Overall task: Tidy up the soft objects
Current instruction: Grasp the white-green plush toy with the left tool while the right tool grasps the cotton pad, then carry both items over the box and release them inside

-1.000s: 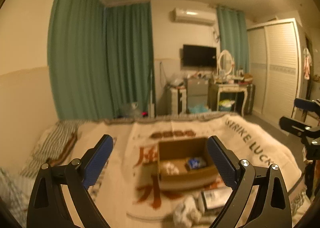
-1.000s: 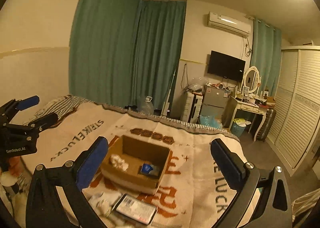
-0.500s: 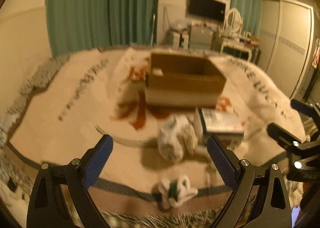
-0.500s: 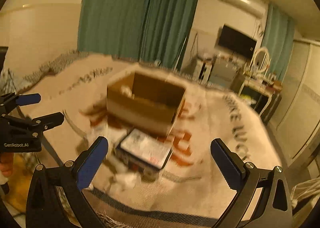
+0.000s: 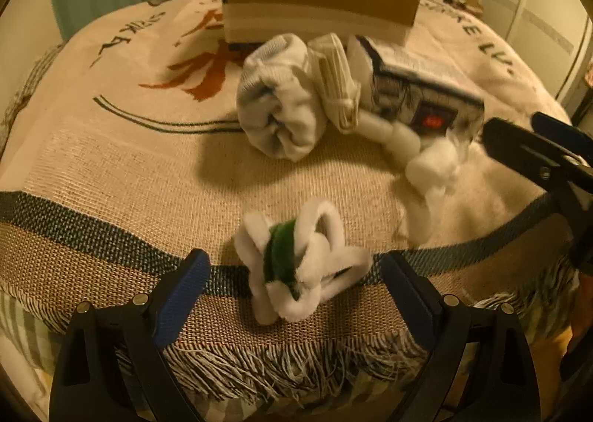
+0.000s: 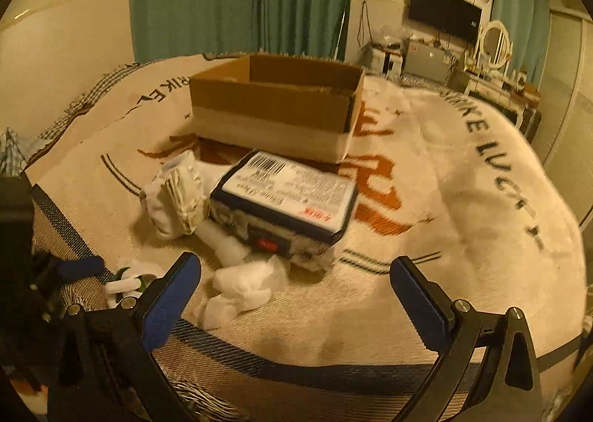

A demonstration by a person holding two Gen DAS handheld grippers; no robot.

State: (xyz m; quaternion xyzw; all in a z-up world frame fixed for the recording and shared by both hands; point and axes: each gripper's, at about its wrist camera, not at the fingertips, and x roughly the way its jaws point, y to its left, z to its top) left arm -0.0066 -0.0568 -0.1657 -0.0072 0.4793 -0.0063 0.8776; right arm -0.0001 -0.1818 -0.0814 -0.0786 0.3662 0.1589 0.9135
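Observation:
A white and green fluffy toy (image 5: 300, 266) lies at the blanket's near edge, between the open fingers of my left gripper (image 5: 292, 285); it also shows in the right wrist view (image 6: 129, 279). A rolled white sock (image 5: 278, 96) and a folded cloth bundle (image 5: 337, 81) lie behind it. A white crumpled soft piece (image 6: 241, 285) lies just ahead of my open, empty right gripper (image 6: 296, 288). A tissue pack (image 6: 285, 199) lies before the open cardboard box (image 6: 274, 103).
The woven blanket (image 6: 463, 199) covers the bed, its fringed edge right below both grippers. The right gripper shows at the right of the left wrist view (image 5: 537, 151). Green curtains, a TV and a dressing table stand beyond the bed.
Both grippers have dropped low and come close to the blanket's near edge. The fluffy toy now sits between the left fingers. Both stay open.

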